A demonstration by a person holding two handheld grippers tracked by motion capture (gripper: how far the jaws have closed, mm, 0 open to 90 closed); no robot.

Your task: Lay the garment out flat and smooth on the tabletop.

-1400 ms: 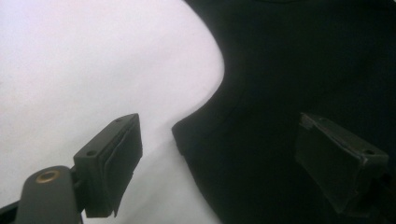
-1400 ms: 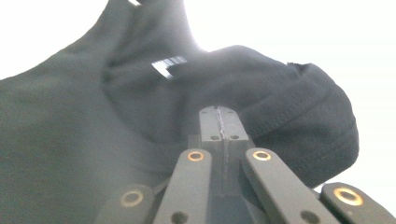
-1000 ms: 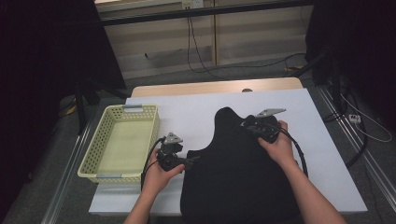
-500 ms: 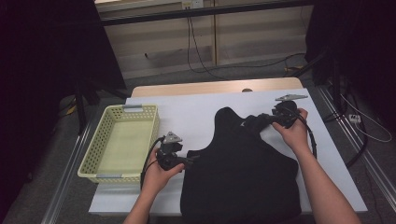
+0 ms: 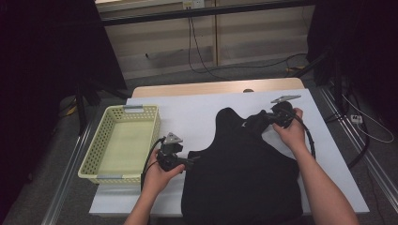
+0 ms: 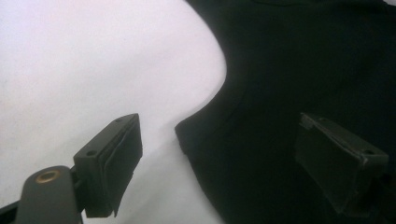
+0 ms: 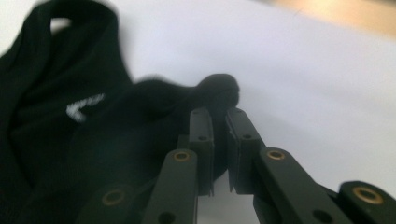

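A: Why is the right gripper (image 5: 265,119) so far up on the white table cover (image 5: 202,117)?

B: I think it pulls the shoulder strap of the black sleeveless top (image 5: 244,173) outward, to flatten the cloth. In the right gripper view its jaws are pressed together on a bunched bit of that strap (image 7: 217,91), so the strap is clamped.

A: And the left gripper (image 5: 191,161)?

B: It waits at the left side of the top, just under the armhole. In the left gripper view its jaws stand wide apart, one over the white cover and one over the black cloth, with the armhole corner (image 6: 184,128) between them. It holds nothing; probably it is placed so to take this edge next.

A: Where does the top lie?

B: Flat on the table in front of the person, neck away from them. The yellow basket (image 5: 105,140) stands left of it, apart from it, with nothing in it.

A: What does the high view miss?

B: The grip itself, and a small white mark (image 7: 84,106) near the neck. This mark is blurred; perhaps it is a label.
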